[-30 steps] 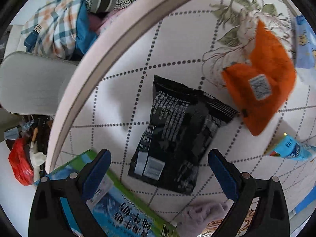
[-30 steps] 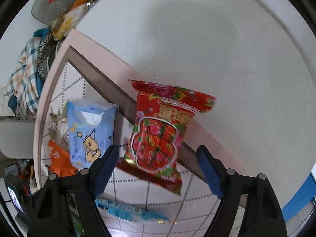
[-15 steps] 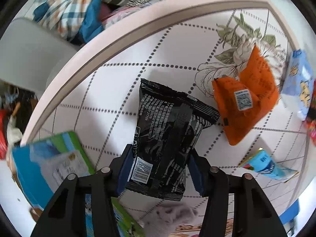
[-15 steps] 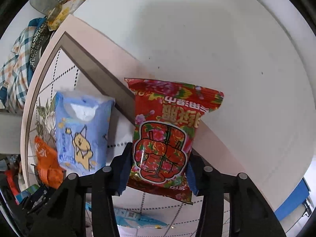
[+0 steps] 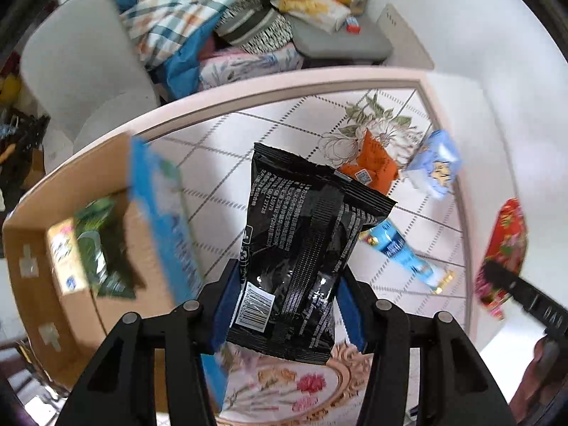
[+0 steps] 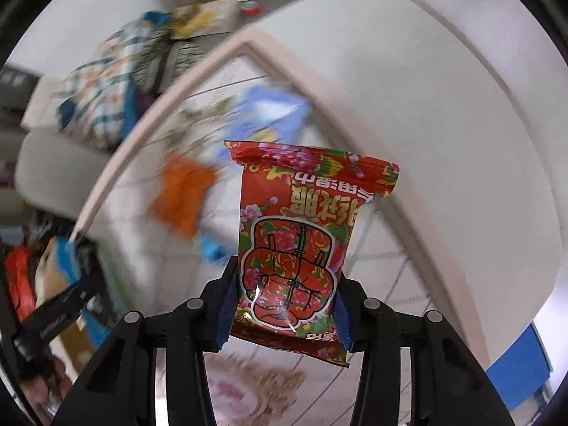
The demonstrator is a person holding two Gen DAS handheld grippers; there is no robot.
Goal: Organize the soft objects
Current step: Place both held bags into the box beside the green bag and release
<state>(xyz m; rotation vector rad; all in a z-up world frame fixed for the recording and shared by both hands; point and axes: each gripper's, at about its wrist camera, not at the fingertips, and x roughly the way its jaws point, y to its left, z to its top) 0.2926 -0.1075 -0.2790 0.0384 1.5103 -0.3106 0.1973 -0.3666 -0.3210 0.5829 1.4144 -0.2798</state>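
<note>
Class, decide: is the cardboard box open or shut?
Open. The cardboard box shows its inside, with a green packet lying in it.

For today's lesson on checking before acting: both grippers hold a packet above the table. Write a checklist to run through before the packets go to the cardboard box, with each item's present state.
1. Left gripper shut on the black packet: ok.
2. Right gripper shut on the red floral packet: ok.
3. Both packets lifted off the table: ok.
4. Cardboard box open, with room beside the green packet: ok.
5. Grip firm enough for the carry: cannot tell.
6. Orange pouch and blue tissue pack packed: not ok.
</note>
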